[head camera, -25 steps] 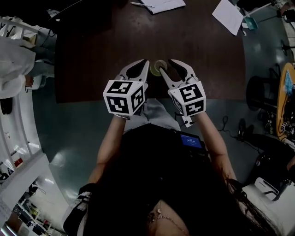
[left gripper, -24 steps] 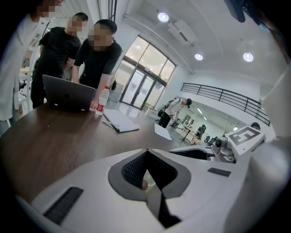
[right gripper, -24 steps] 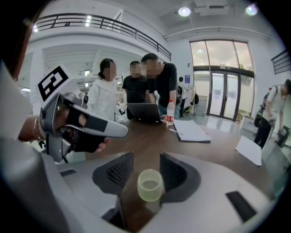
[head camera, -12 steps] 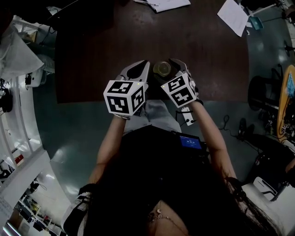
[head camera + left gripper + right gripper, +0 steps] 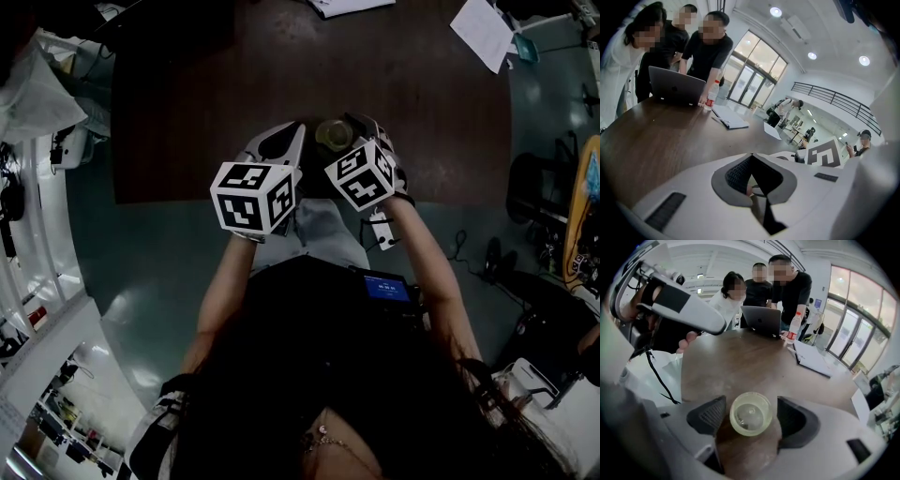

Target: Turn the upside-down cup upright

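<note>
Apparently the task is all but done: the translucent cup [image 5: 750, 414] is set mouth-up on the bench [image 5: 740, 362]. Around the cup, the right tool [image 5: 751, 417] has just been opened wide, untouching. Beside the cup, the left tool [image 5: 751, 185] is shut, empty. Only withdrawal is left.

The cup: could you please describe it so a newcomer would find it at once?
Find the dark brown table, then its edge nearest the person. There stands the cup: small, round, translucent pale yellow, unlike the flat papers and laptop farther off.

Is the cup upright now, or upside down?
Upright: the cup stands on the table, open mouth up, with its inner bottom showing.
</note>
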A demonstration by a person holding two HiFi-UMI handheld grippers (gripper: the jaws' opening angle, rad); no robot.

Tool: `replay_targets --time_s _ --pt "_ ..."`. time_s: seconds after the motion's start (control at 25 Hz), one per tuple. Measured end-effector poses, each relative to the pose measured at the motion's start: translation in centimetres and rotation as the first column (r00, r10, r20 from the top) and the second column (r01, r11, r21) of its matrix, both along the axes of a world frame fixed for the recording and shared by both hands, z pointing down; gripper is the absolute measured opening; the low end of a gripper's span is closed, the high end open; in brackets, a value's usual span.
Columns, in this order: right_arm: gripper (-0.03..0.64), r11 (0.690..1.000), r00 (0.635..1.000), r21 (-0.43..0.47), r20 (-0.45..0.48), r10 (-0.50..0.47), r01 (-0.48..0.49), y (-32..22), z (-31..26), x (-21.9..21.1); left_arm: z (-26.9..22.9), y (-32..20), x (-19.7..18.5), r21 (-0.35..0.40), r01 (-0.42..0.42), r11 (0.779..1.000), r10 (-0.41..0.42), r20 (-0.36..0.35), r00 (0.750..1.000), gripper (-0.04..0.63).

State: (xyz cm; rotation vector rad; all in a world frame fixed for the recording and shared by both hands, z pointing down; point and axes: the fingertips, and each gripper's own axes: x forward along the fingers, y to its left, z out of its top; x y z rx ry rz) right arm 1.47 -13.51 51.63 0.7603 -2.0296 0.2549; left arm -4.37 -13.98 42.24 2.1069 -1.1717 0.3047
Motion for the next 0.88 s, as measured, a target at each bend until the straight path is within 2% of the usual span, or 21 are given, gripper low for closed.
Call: replay_targets --time_s 0.16,0.36,0.64,0.88 --pt "0.328 0.999 1.0 -0.048 -0.012 0.003 -0.004 0.4 1.3 0.1 0.4 0.5 0.1 -0.007 0.002 1.0 -0.002 -0.004 1.0 0.002" --pt "0.325 0.998 0.999 -0.054 -0.026 0.022 -0.023 0.2 1.6 0.4 0.4 0.7 -0.1 -0.012 0.006 1.0 -0.006 -0.001 1.0 0.002" --pt "0.316 0.994 0.997 -0.082 0.037 0.069 -0.066 0.2 1.1 0.6 0.3 0.6 -0.1 -0.013 0.002 1.0 -0.002 -0.001 1.0 0.002" --pt "0.314 0.981 0.975 -0.134 0.151 0.161 -0.141 -0.3 0.5 0.9 0.5 0.6 0.2 -0.018 -0.005 1.0 0.005 0.0 1.0 0.002"
